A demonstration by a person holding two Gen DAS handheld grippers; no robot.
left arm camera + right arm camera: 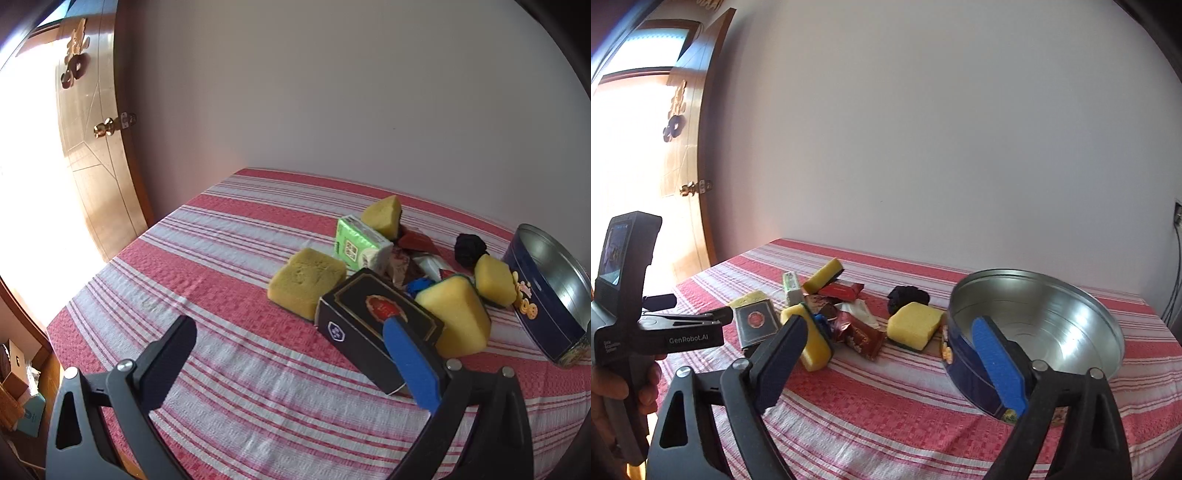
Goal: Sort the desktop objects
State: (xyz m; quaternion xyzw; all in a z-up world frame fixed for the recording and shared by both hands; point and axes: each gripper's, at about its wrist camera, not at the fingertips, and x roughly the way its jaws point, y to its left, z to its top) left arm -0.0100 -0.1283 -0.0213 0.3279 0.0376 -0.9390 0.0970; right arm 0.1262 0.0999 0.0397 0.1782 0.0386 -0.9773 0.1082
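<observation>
A pile of objects lies on the red-and-white striped tablecloth [240,369]: several yellow sponges [306,282], a dark box with a red emblem [373,325], a green tissue pack [360,243], snack wrappers [858,332] and a black ball [908,295]. A round blue tin [1034,332] stands open at the right. My left gripper [291,347] is open, low over the cloth just left of the dark box. My right gripper [886,347] is open in front of the pile and tin. The left gripper body also shows in the right wrist view [683,325].
A white wall runs behind the table. A wooden door [96,155] with a brass knob stands at the left, bright light beside it. Boxes lie on the floor [18,387] at the lower left. The tin is empty inside.
</observation>
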